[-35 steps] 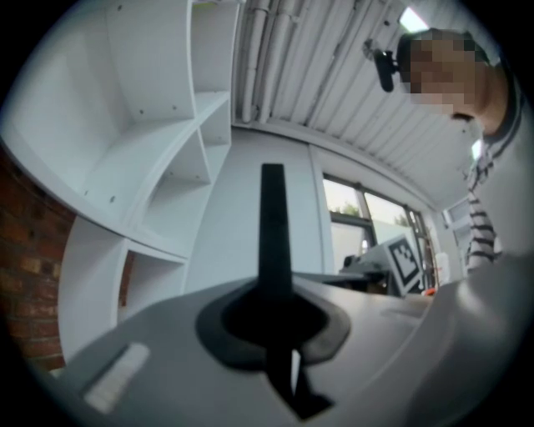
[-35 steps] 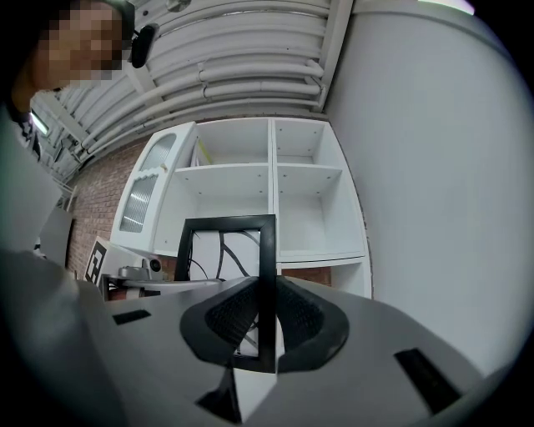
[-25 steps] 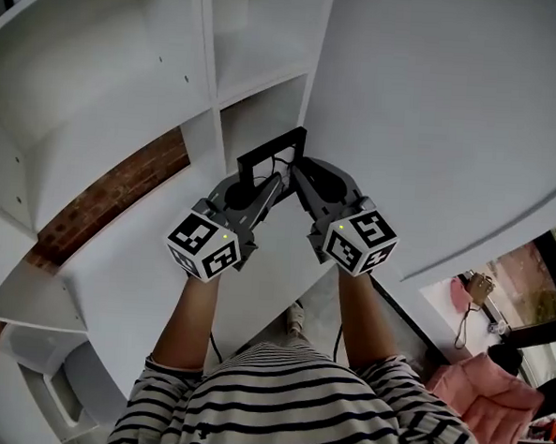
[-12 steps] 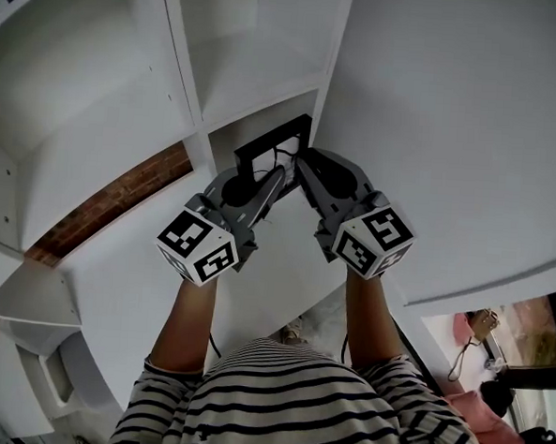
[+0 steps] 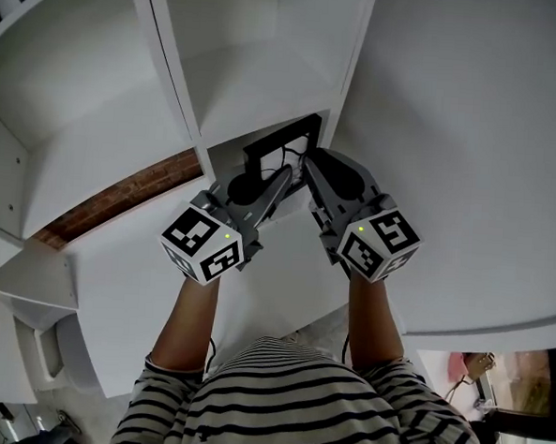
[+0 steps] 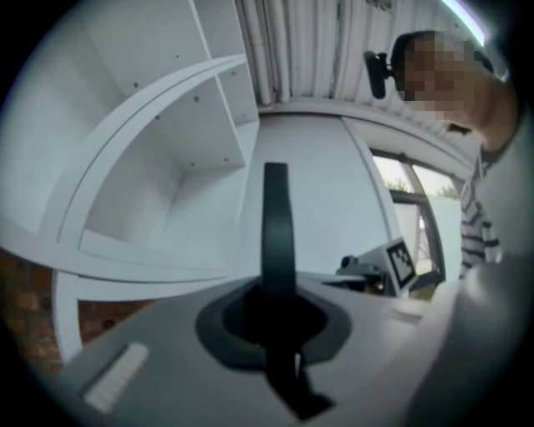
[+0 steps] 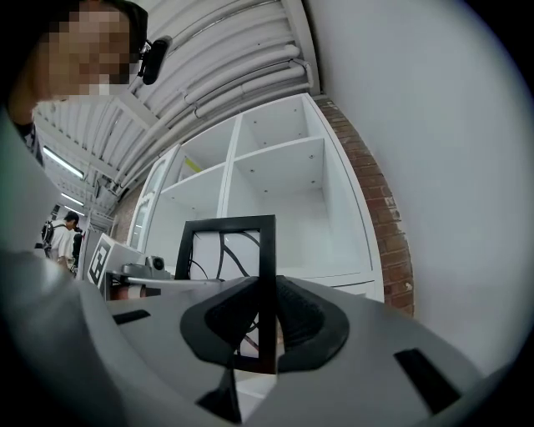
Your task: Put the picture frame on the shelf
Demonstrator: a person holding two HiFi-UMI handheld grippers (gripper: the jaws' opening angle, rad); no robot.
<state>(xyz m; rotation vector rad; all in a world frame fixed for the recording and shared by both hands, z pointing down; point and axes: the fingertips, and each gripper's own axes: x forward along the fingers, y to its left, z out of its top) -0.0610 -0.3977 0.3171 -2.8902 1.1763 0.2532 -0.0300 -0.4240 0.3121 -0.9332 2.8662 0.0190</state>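
Left gripper [image 6: 275, 321] and right gripper [image 7: 265, 321]: fingers clamped on opposite side edges of the picture frame [image 7: 224, 242], held upright between them. Just beyond the fingertips is a shelf [image 5: 254, 74] opening.

Risk: the frame's top could strike the shelf board and twist out of my thin edge grips.

Versus a second ago, the frame is nearer the opening.
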